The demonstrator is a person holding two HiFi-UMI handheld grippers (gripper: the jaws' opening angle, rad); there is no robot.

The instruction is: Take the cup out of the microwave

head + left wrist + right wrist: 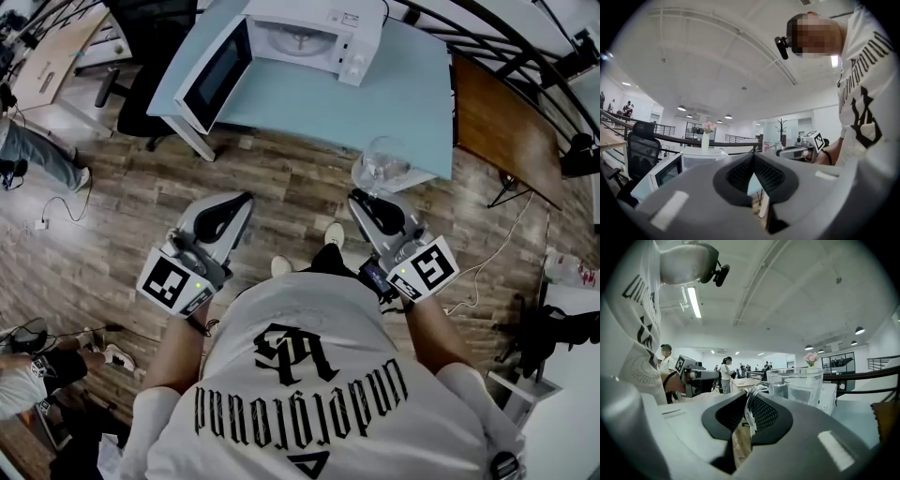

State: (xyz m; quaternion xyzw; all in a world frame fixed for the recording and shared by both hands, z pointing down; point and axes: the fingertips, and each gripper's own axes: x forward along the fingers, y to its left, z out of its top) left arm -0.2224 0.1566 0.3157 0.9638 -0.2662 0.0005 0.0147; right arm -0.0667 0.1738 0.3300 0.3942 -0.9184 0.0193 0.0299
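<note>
Cup (380, 167) was already out of the microwave (309, 37), handle clamped in the right hand-held gripper (361, 197); left hand-held gripper (244, 199) closed, empty.

I see a blue table (412, 84), a black chair (150, 47) by its left end, a brown desk (502, 127) beside its right, plank floor (122, 225) below.

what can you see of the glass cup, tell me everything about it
The glass cup is clear, straight-walled and wide-mouthed, with a curved clear handle on its side. It looks empty. It stands upright, carried in the air: the right gripper is shut on the handle and nothing else touches it. It is outside the microwave, by the near edge of the blue table.
</note>
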